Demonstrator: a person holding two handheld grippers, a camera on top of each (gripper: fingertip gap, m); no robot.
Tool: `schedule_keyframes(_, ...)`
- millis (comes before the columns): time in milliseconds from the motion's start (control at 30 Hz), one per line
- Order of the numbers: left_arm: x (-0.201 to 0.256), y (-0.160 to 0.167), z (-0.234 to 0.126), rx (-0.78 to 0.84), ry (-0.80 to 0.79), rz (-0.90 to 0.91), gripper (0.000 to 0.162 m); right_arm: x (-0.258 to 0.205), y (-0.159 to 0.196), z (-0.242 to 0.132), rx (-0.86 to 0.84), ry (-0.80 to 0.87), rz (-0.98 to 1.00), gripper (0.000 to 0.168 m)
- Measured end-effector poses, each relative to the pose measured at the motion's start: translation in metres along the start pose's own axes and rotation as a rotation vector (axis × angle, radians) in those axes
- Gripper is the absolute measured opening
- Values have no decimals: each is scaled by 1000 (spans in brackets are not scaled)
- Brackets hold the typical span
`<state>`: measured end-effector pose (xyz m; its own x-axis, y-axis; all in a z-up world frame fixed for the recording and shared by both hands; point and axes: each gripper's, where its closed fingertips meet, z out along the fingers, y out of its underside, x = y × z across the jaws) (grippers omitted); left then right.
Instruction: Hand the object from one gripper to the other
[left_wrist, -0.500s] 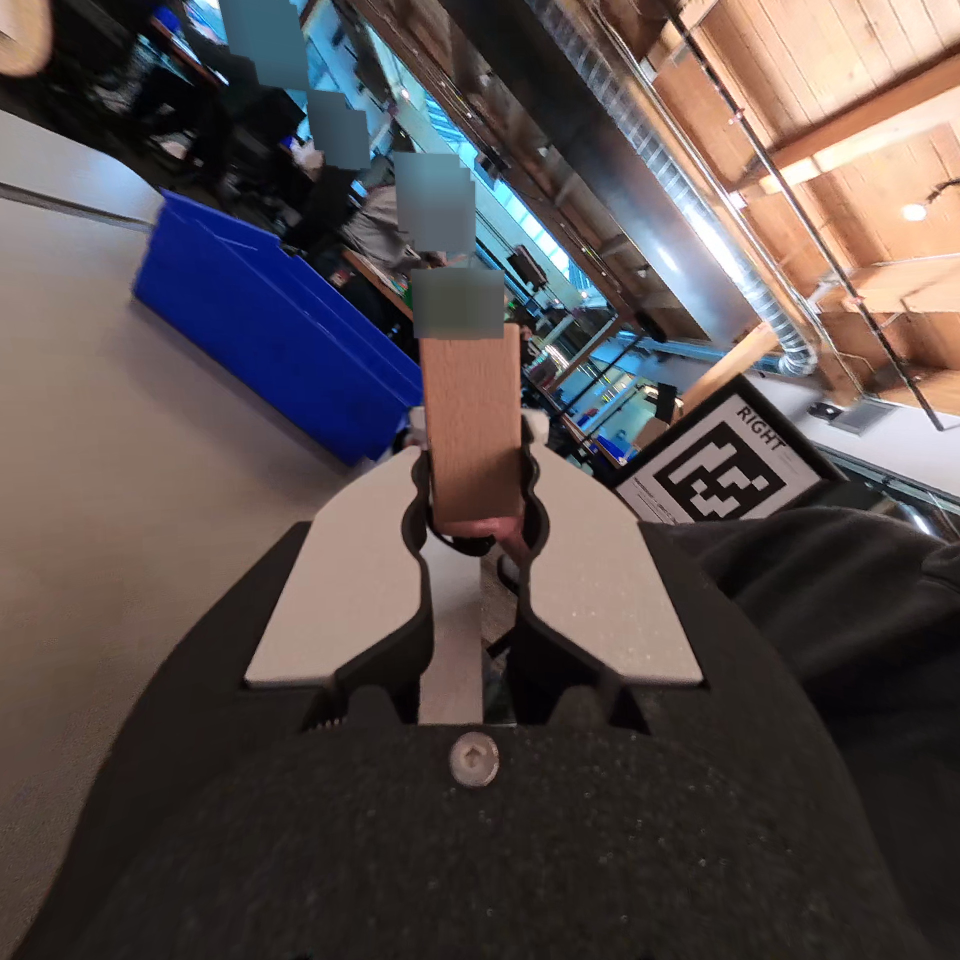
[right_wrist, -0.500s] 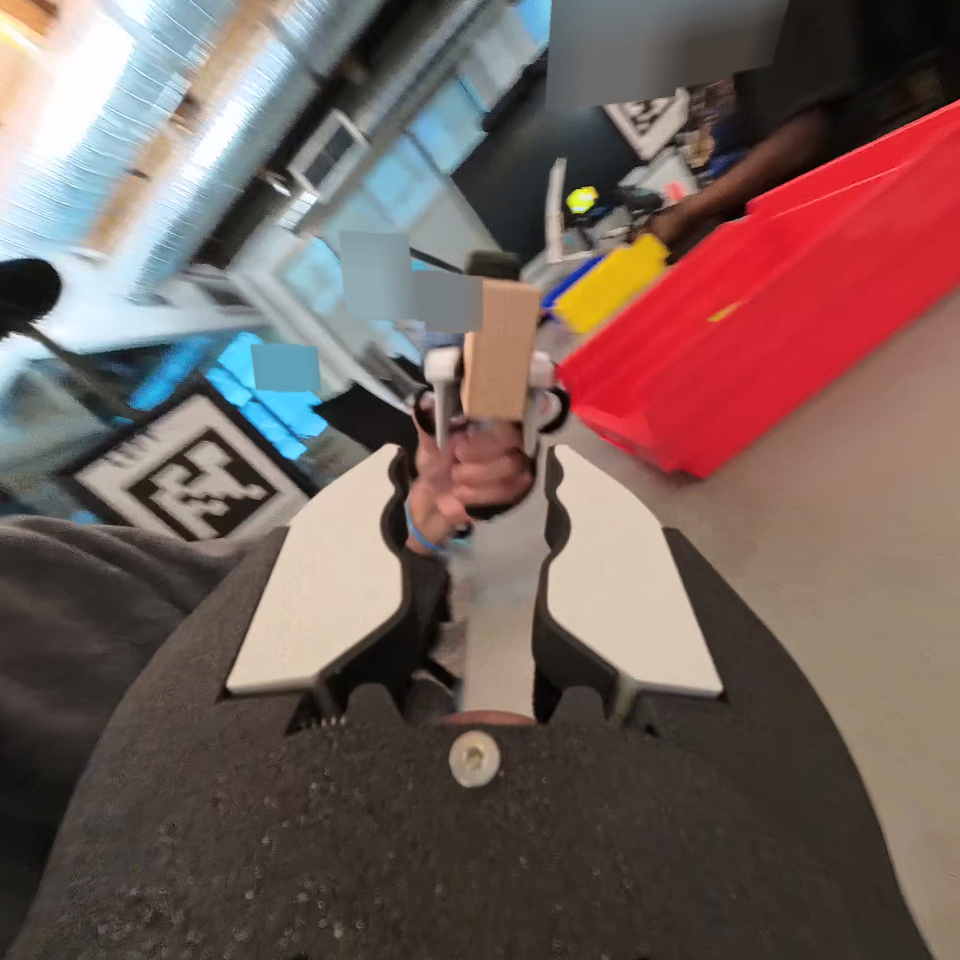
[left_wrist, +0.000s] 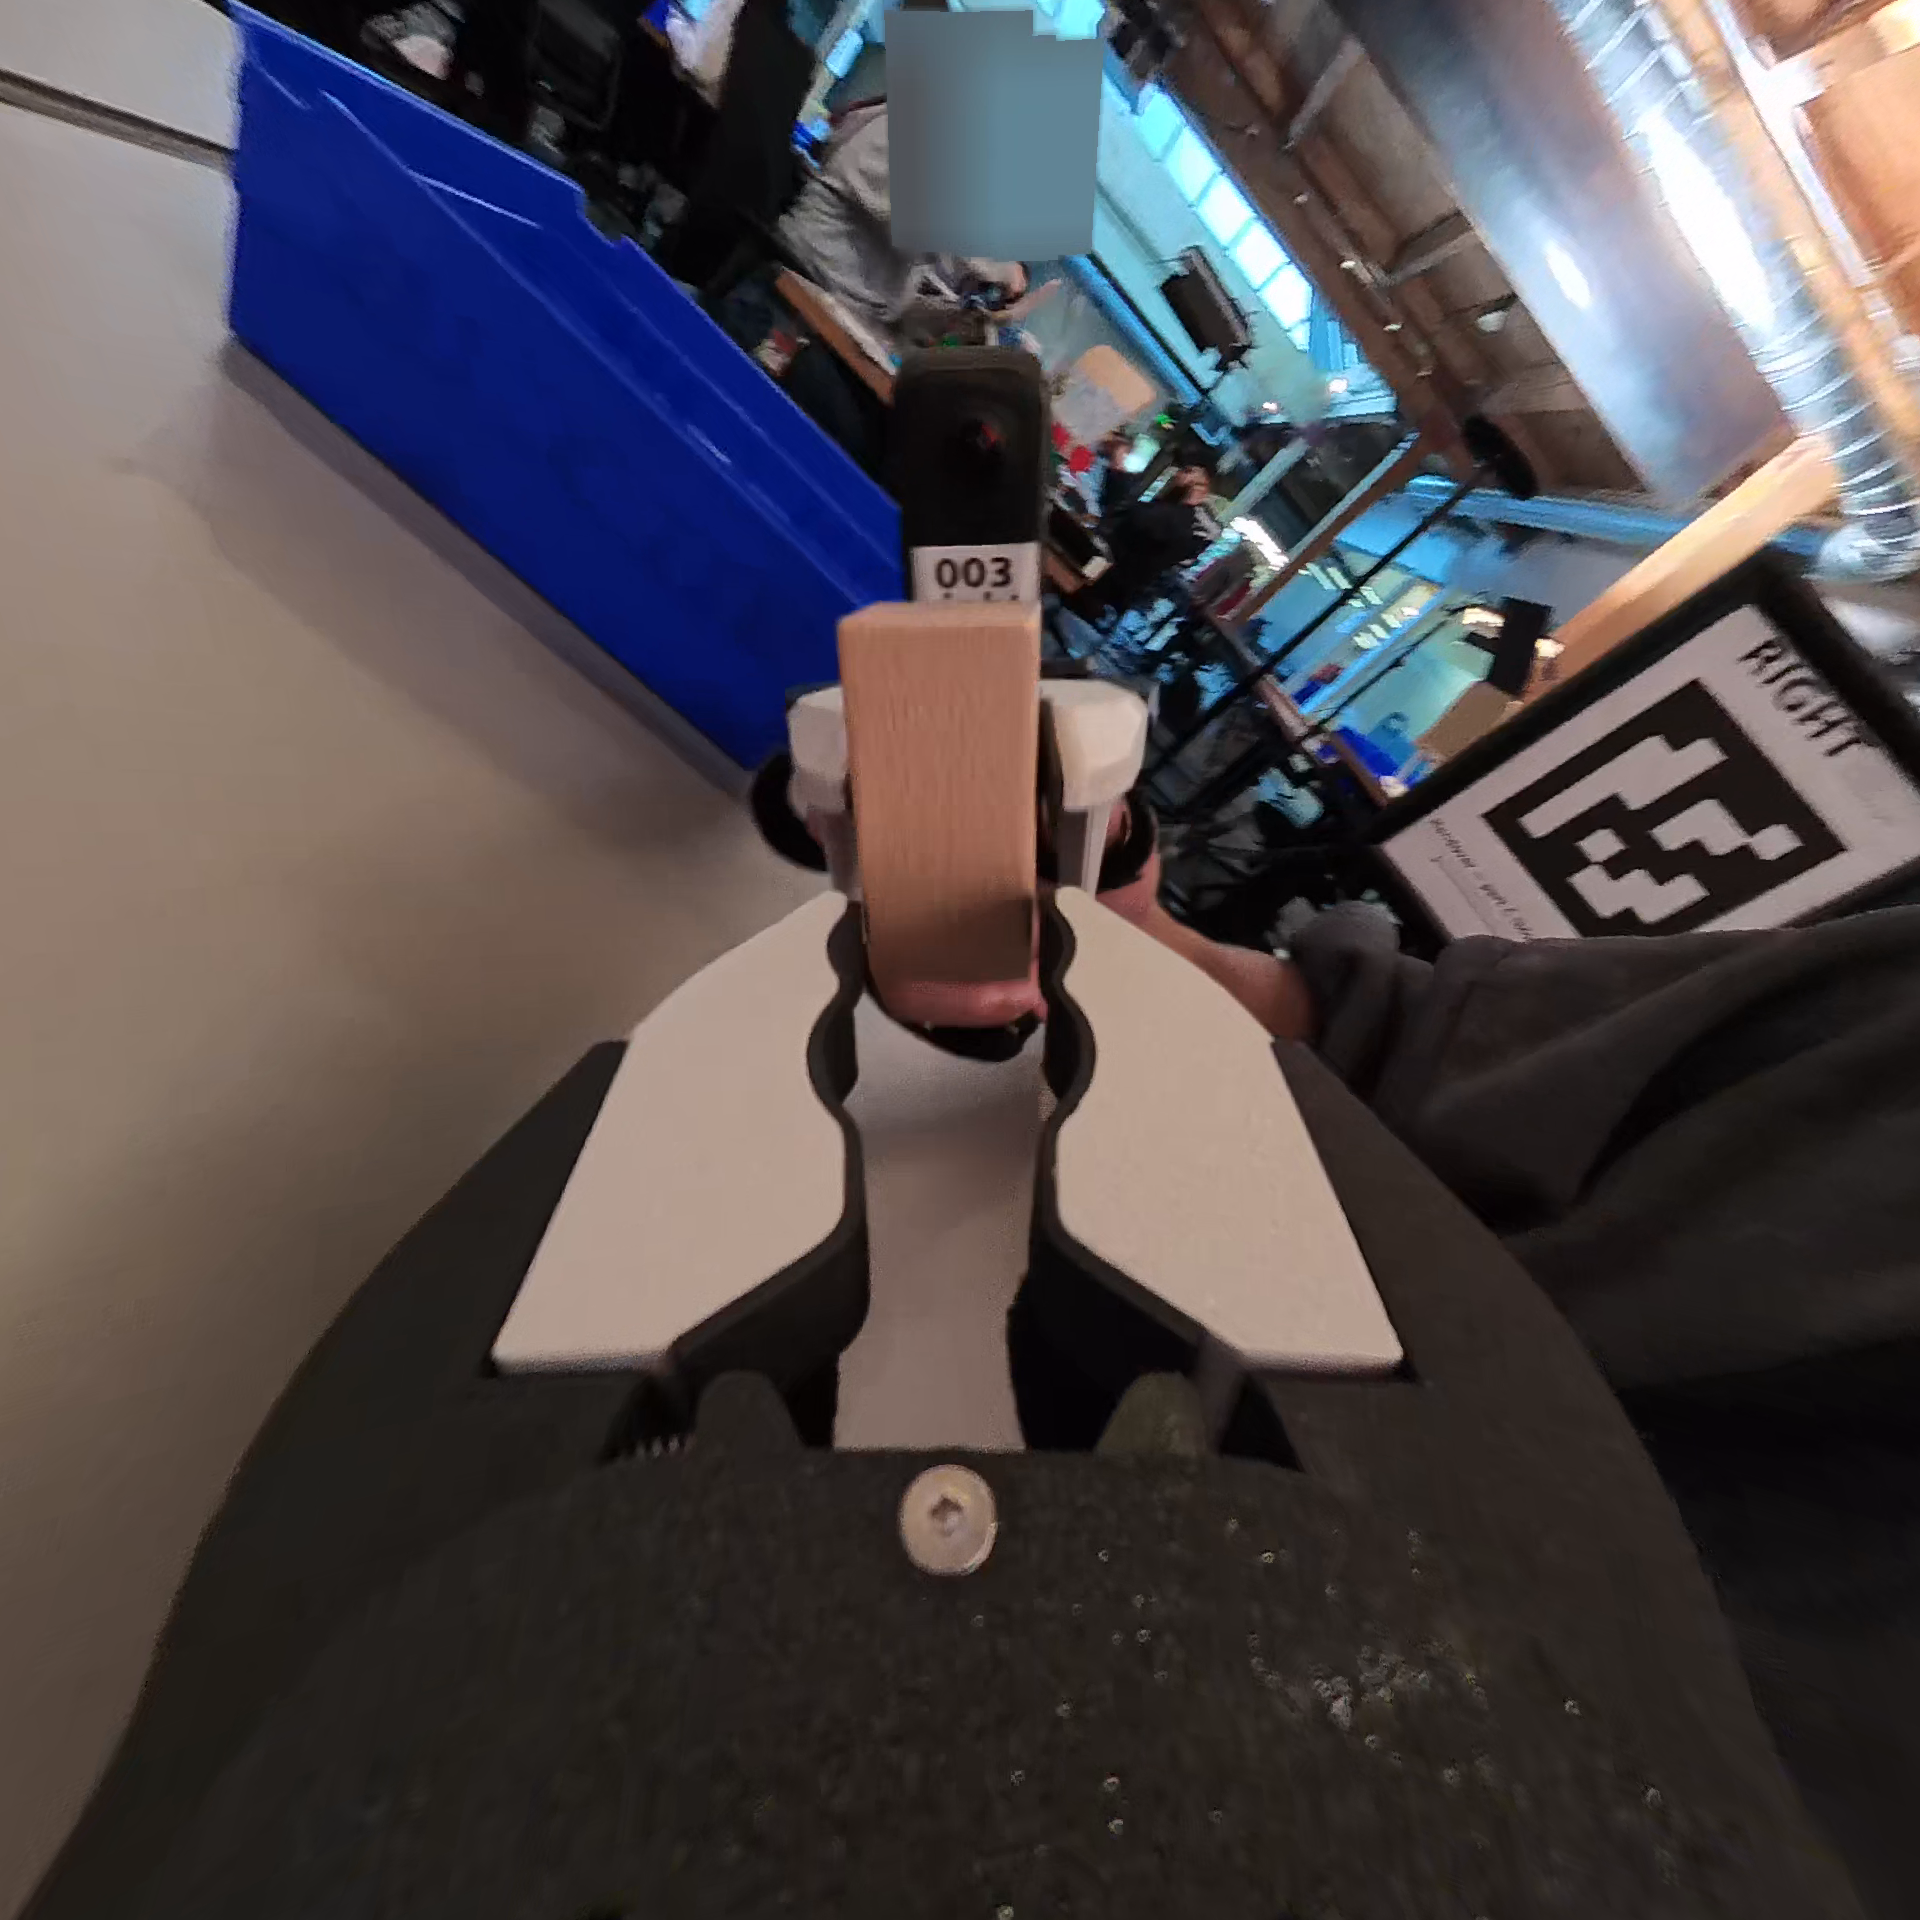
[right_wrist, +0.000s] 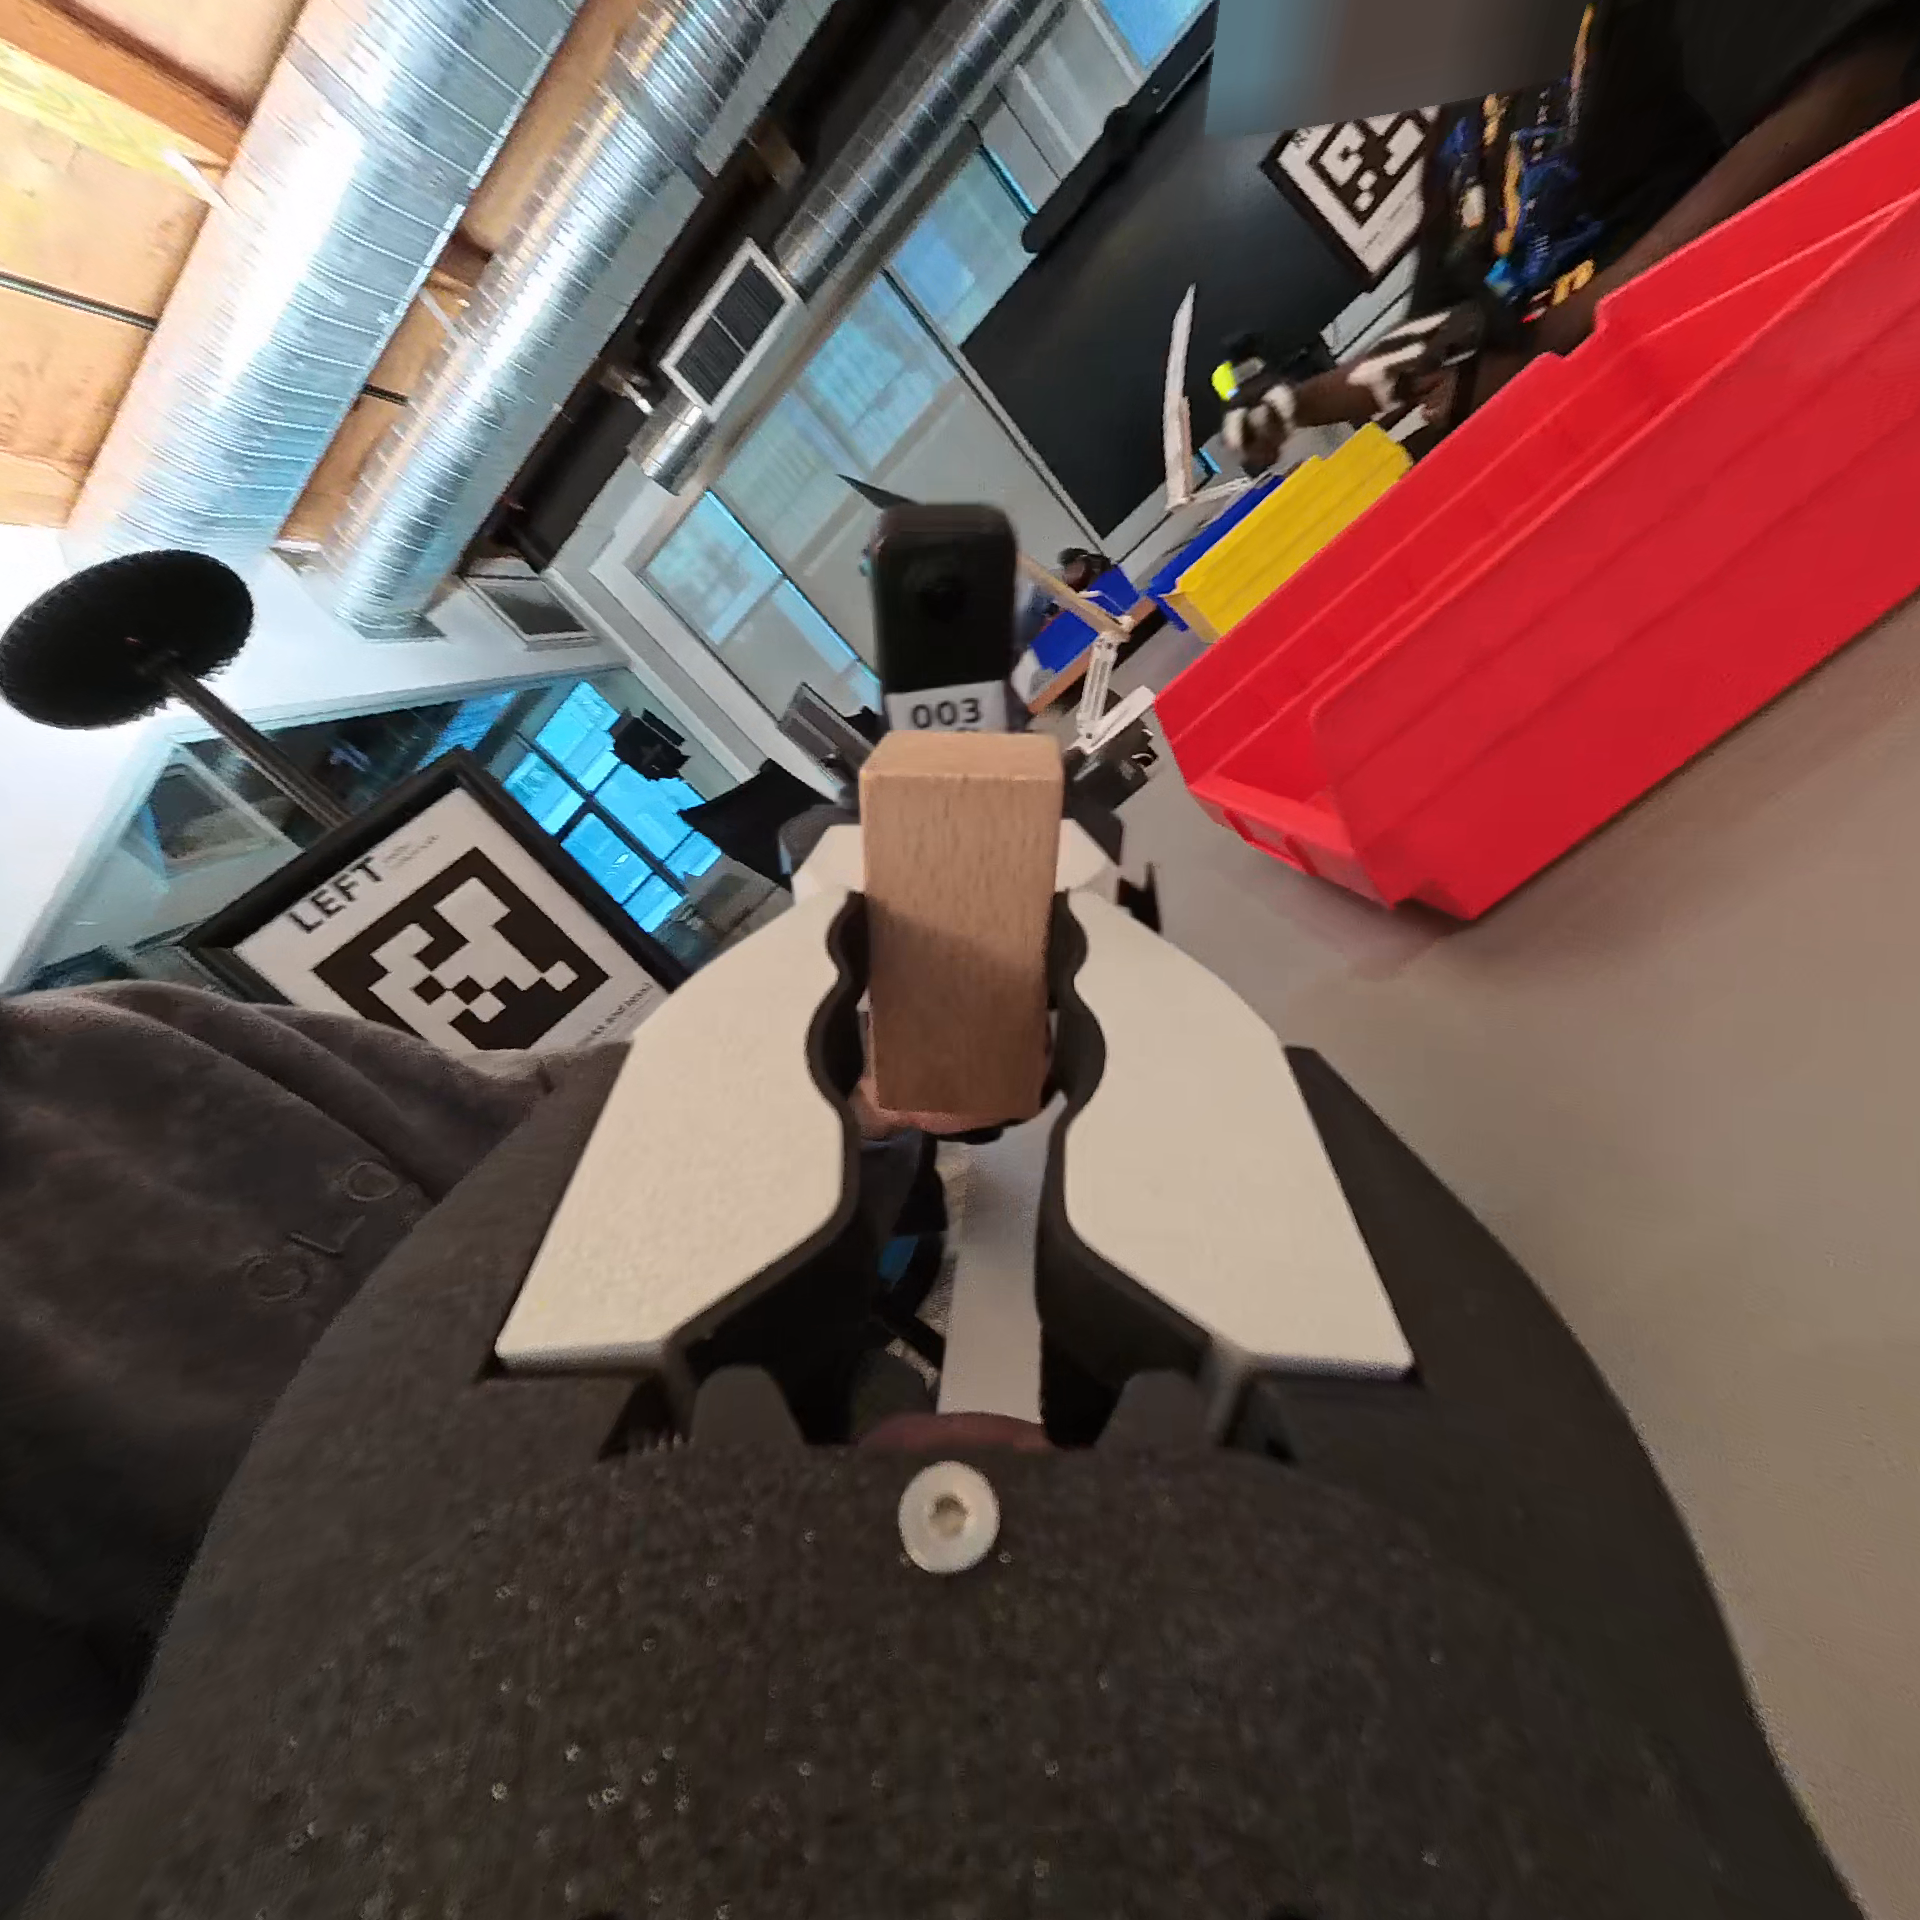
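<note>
A light wooden block (left_wrist: 940, 790) is held in the air between my two grippers, which face each other tip to tip. My left gripper (left_wrist: 945, 925) is shut on the block's near end. The right gripper's white fingers (left_wrist: 1091, 758) flank the block's far end, with its black camera (left_wrist: 971, 457) above. In the right wrist view my right gripper (right_wrist: 956, 935) is shut on the same block (right_wrist: 956, 883). The left gripper's white finger (right_wrist: 1086, 868) and camera (right_wrist: 940, 603) show just behind it.
A blue bin (left_wrist: 520, 416) stands on the grey table (left_wrist: 312, 935) to the left. A red bin (right_wrist: 1558, 623) and a yellow bin (right_wrist: 1288, 540) stand at the right. Black-and-white tag boards (left_wrist: 1662, 790) (right_wrist: 447, 956) and dark sleeves (left_wrist: 1610, 1143) sit beside the grippers. A person works at the far right (right_wrist: 1558, 156).
The right gripper has moved in to the block and its fingers have closed on the far end. The left gripper stays shut on the block.
</note>
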<state>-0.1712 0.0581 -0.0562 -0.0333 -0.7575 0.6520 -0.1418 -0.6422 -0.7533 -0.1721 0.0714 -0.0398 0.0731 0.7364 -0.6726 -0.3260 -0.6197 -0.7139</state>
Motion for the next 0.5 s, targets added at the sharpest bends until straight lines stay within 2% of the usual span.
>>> schedule_keyframes(133,-13,18,-20,29,-167,56,40,-4,-19,-24,-19,95,-106,33)
schedule_keyframes(267,-11,37,-25,12,-185,39,40,-25,-90,-83,-8,301,-332,33)
schedule_keyframes(333,-10,39,-24,-4,-185,44,39,-23,-125,-128,-52,496,-422,33)
schedule_keyframes(400,-14,41,-23,-21,-202,61,38,5,-156,-187,-88,808,-466,33)
schedule_keyframes(433,-15,41,-23,-29,-205,64,37,24,-167,-220,-106,974,-454,33)
schedule_keyframes(500,-15,42,-21,-31,-200,58,37,66,-167,-272,-198,1192,-345,33)
